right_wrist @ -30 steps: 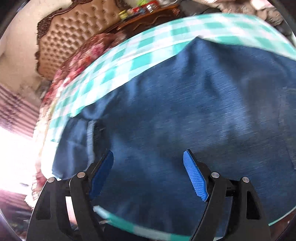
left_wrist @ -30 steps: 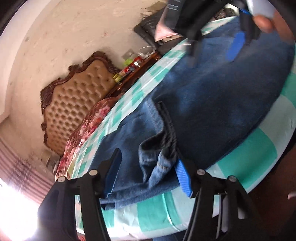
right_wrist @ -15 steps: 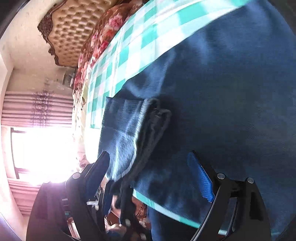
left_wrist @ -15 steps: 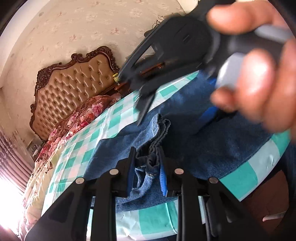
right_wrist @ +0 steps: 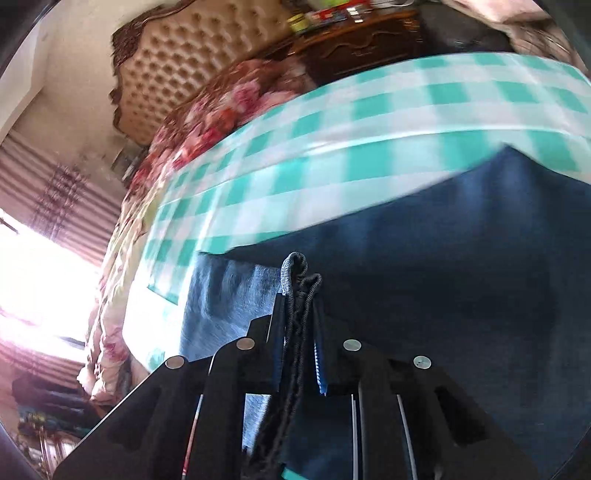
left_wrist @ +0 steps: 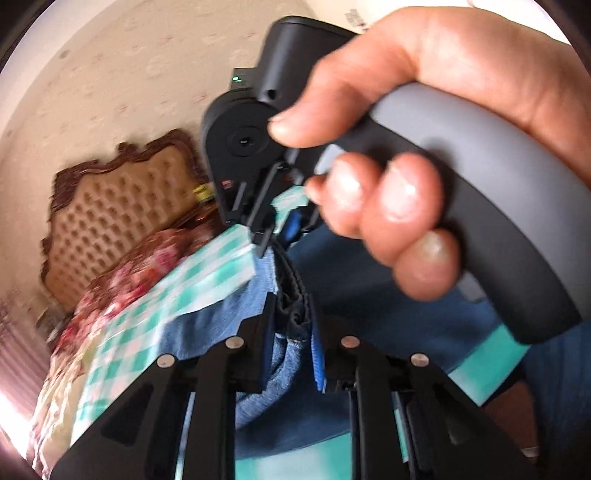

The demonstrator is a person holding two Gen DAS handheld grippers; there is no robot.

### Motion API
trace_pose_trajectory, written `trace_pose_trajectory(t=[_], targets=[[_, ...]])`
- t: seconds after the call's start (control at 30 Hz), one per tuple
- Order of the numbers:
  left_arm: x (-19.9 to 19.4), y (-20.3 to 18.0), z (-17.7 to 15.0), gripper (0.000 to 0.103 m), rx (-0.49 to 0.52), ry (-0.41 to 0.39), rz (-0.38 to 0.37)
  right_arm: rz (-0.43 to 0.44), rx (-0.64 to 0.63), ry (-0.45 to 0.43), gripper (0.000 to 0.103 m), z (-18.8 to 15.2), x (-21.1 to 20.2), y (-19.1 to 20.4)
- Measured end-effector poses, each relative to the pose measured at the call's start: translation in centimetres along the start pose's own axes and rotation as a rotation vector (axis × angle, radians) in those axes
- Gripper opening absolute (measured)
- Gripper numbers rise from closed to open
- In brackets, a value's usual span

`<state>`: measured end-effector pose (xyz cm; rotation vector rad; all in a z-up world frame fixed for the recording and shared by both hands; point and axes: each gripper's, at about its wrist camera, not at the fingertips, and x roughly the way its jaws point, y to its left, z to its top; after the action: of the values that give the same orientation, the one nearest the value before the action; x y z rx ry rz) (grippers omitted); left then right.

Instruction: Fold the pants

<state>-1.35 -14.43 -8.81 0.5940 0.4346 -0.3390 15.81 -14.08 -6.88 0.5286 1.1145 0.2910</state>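
Both jaws just closed on the jeans (left_wrist: 369, 317), which lie on the checked cloth (right_wrist: 332, 140). Left gripper (left_wrist: 291, 332) pinches bunched hem betw. its pads. Right gripper (right_wrist: 297, 332), held by a hand (left_wrist: 424, 147), is clenched on the dark edge, fabric sticking up past the tips.

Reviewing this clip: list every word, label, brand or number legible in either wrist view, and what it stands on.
None can be read.
Jars and packets on the dark wooden cabinet: labels coloured, too blurred.
Right gripper housing, seen from the left wrist: a green light and small red marks, no legible text.
Jeans, checked cloth, headboard: no print visible.
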Motion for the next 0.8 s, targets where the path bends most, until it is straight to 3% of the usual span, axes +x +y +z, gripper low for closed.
trace_pose_trajectory(t=[0.17,0.2,0.23,0.33,0.4,0.47,0.5,0.6,0.63,0.8], targets=[[2.9,-4.2,0.0,0.023,0.029,0.059,-0.065,-0.052,0.036,0.052,0.016,-0.3,1.3,-6.1],[3.2,-4.7,-0.2,0.034,0.047,0.067,-0.058,-0.049,0.048,0.066,0.018,-0.5,1.9,-6.7],[3.4,-4.9,-0.4,0.043,0.068,0.063,-0.042,-0.022,0.062,0.067,0.02,-0.6,2.1,-7.4],[3.2,-6.2,-1.3,0.044,0.123,0.065,-0.001,0.043,0.083,0.052,0.027,-0.7,1.9,-8.1],[3.4,-6.3,-1.5,0.043,0.118,0.077,-0.004,0.074,0.094,0.051,0.029,-0.8,1.8,-8.4],[3.4,-6.0,-1.7,0.034,0.113,0.081,-0.018,0.086,0.099,0.044,0.029,-0.8,1.8,-8.6],[3.5,-6.2,-1.7,0.024,0.116,0.088,-0.026,0.092,0.104,0.039,0.029,-0.8,1.7,-8.6],[3.9,-5.6,-1.7,0.021,0.134,0.086,-0.003,0.107,0.115,0.025,0.029,-0.7,1.9,-8.7],[3.6,-5.7,-1.6,0.02,0.139,0.078,0.008,0.107,0.113,0.023,0.018,-0.5,2.0,-8.7],[2.7,-5.2,-0.3,0.017,0.135,0.04,0.034,0.125,0.092,-0.022,0.012,-0.5,0.5,-8.6]])
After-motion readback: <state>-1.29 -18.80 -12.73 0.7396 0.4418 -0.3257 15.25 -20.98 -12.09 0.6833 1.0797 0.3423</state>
